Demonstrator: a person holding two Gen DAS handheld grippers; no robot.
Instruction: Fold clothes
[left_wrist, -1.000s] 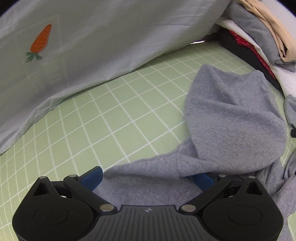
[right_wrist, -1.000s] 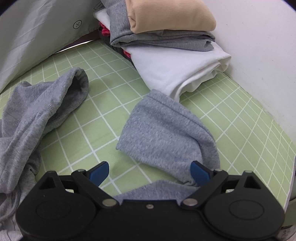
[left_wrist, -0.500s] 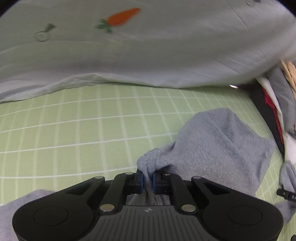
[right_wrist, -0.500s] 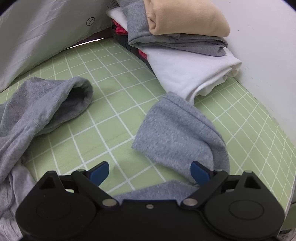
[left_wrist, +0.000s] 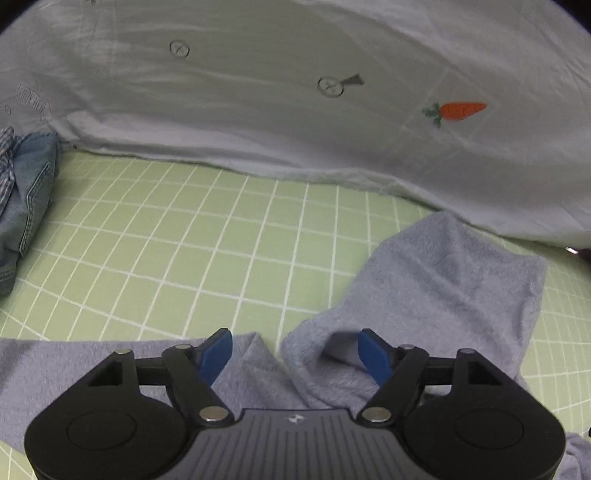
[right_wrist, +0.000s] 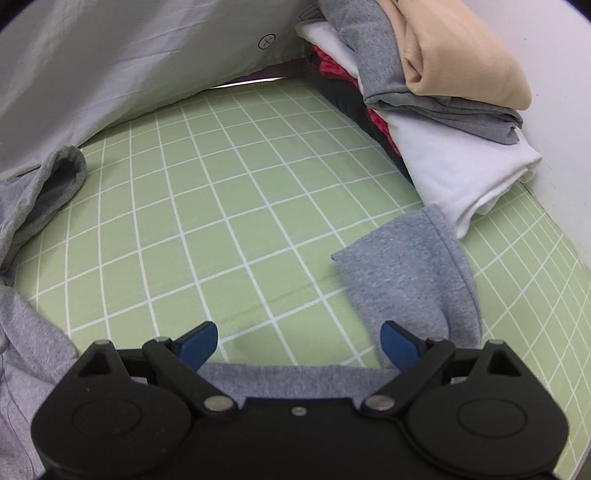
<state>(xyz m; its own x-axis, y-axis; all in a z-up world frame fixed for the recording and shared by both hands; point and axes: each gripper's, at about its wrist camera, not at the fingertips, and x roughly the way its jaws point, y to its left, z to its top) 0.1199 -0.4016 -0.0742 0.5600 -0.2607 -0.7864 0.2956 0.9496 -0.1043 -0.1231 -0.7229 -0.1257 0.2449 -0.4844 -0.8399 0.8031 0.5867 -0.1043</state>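
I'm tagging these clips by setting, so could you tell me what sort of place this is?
Probably a clothes-folding station set up indoors: a green gridded mat as the work surface, a stack of folded garments at its edge, and a pale cloth with a carrot print draped behind.

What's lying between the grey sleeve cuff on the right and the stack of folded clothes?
Nothing: in the right wrist view the sleeve cuff nearly meets the stack of folded clothes.
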